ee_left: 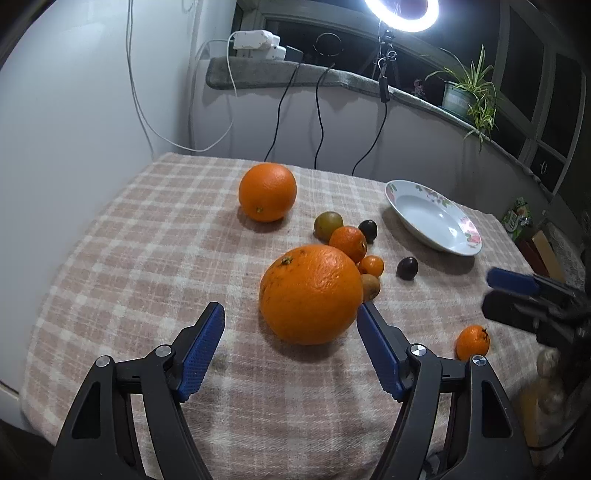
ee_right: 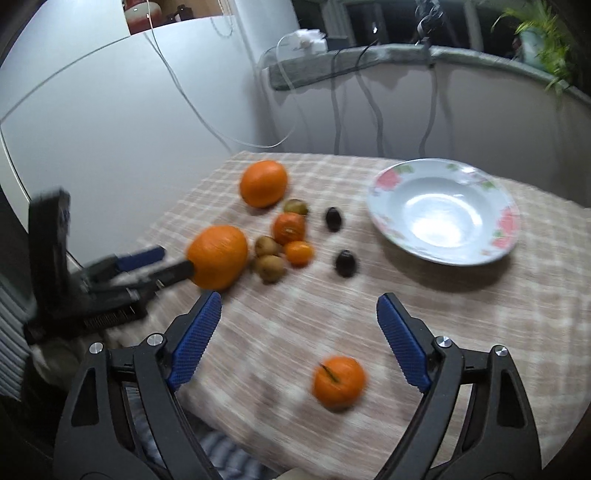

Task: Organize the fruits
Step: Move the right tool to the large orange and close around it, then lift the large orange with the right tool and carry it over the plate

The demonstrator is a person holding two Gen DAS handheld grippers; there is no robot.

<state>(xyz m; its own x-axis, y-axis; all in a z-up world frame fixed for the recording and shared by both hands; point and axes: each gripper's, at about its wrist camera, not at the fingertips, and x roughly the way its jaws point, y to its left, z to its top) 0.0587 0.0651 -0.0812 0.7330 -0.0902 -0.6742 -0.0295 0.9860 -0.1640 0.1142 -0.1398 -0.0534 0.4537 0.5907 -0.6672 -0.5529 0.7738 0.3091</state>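
Observation:
A large orange (ee_left: pixel 311 293) lies on the checked tablecloth just ahead of my open left gripper (ee_left: pixel 291 314), whose right fingertip nearly touches it. It also shows in the right wrist view (ee_right: pixel 218 256). A second large orange (ee_left: pixel 267 191) lies farther back. Small mandarins (ee_left: pixel 348 242), kiwis (ee_left: pixel 328 223) and dark plums (ee_left: pixel 407 268) cluster between the oranges and a white flowered plate (ee_left: pixel 424 218), which is empty (ee_right: pixel 443 210). My right gripper (ee_right: pixel 299 308) is open and empty, hovering over a lone mandarin (ee_right: pixel 338 382) near the table's front edge.
The tablecloth (ee_left: pixel 147 236) covers a small table against a white wall. Cables (ee_left: pixel 317 110) hang from a grey ledge behind it. A ring light (ee_left: pixel 400 14) and a potted plant (ee_left: pixel 469 92) stand at the back. Boxes (ee_left: pixel 532 243) sit off the right edge.

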